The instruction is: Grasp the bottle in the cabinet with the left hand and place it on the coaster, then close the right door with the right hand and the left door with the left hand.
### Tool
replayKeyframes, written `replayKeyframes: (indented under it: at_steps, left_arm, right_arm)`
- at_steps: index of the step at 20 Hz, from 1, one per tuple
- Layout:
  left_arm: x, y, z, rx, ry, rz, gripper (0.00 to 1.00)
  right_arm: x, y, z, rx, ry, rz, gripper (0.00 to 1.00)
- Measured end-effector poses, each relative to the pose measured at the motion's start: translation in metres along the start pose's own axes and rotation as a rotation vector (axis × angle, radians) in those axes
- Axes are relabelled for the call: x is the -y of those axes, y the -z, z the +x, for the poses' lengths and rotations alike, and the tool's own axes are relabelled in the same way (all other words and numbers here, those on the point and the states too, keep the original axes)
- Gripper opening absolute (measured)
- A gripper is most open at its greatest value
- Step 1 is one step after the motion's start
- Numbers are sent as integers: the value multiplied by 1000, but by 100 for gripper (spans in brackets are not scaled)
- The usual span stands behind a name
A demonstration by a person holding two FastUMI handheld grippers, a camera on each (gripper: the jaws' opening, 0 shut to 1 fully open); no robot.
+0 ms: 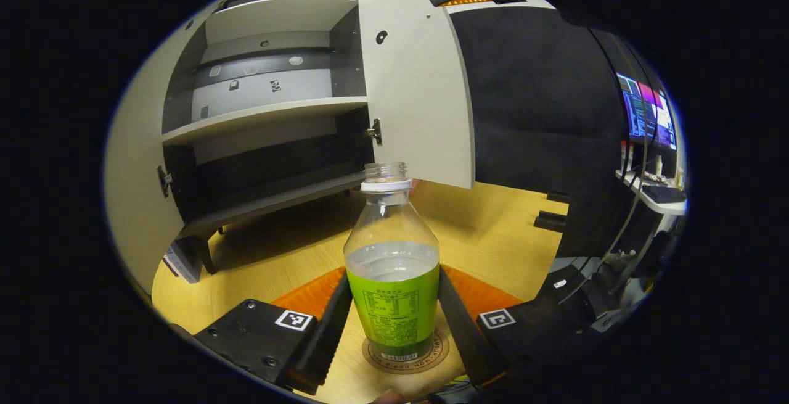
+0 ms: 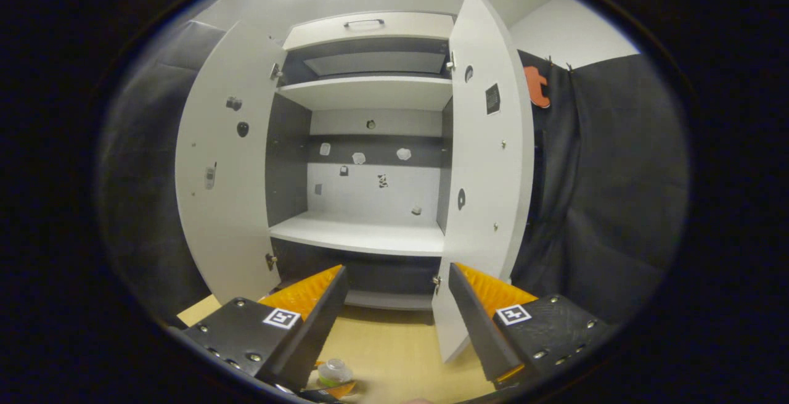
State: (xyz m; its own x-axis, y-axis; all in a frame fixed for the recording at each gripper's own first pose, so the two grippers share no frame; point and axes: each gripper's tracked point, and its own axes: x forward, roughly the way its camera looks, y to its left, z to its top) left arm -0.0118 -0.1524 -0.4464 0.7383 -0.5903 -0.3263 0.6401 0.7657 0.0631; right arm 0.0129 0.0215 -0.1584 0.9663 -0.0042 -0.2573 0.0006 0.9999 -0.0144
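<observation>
- In the left gripper view, the left gripper (image 1: 394,330) has its jaws standing apart on either side of the bottle (image 1: 392,268); whether the fingers touch its sides, the view does not settle.
- The bottle stands upright at 6 o'clock in that view, capless and part full of clear liquid, its base on the round coaster (image 1: 431,358).
- Judged from this, the placing step is at its end: the bottle is set down, and both doors are not yet closed.
- The next move calls for the left gripper to back straight off without tipping the bottle, which looks light and top-open, so a nudge could spill it.
- In the right gripper view, the right gripper (image 2: 394,324) is empty, its jaws spread wide, aimed at the cabinet (image 2: 370,98).
- The right door (image 2: 487,176) hangs open at 2 o'clock from that gripper, near its right finger; pushing its outer face would swing it shut.
- The left door (image 2: 222,163) stands open at 10 o'clock, farther off.
- The table (image 2: 394,345) is pale wood; the cabinet sits on it, its shelves bare.
- Beyond, at 3 o'clock in the left gripper view, a lit monitor (image 1: 647,111) stands above a desk.
</observation>
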Motion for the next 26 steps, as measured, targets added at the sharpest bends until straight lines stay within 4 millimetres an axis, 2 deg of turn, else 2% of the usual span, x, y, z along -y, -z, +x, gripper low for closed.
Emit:
replayKeyframes:
  at_steps: [3, 4, 5, 10, 12, 16, 19, 21, 26]
  left_arm:
    - [0, -1, -3, -29, 14, 9, 84]
    - [1, -1, -5, -36, 13, 11, 83]
    - [0, -1, -8, -47, 13, 15, 82]
    - [-10, -6, -20, -100, -9, -7, 84]
    - [-11, -15, -25, -102, -9, -28, 84]
    - [-16, -56, -30, -37, -38, -47, 84]
    - [-15, -94, -33, 16, -68, -79, 84]
    - [-22, -121, -36, 47, -102, -97, 83]
    - [-39, -188, -47, 118, -177, -121, 84]
  right_arm:
    - [11, 1, -4, 6, 18, 3, 99]
    - [15, 1, -6, 6, 24, 8, 96]
    - [20, 3, -8, 6, 31, 12, 100]
    - [35, 5, -22, 23, 47, 11, 99]
    - [39, 8, -27, 36, 41, 16, 100]
    - [47, 18, -40, 29, 40, 51, 100]
    - [44, 15, -51, 53, -6, 75, 99]
    - [47, 12, -58, 66, -22, 69, 99]
    - [67, -2, -64, 109, -22, 72, 99]
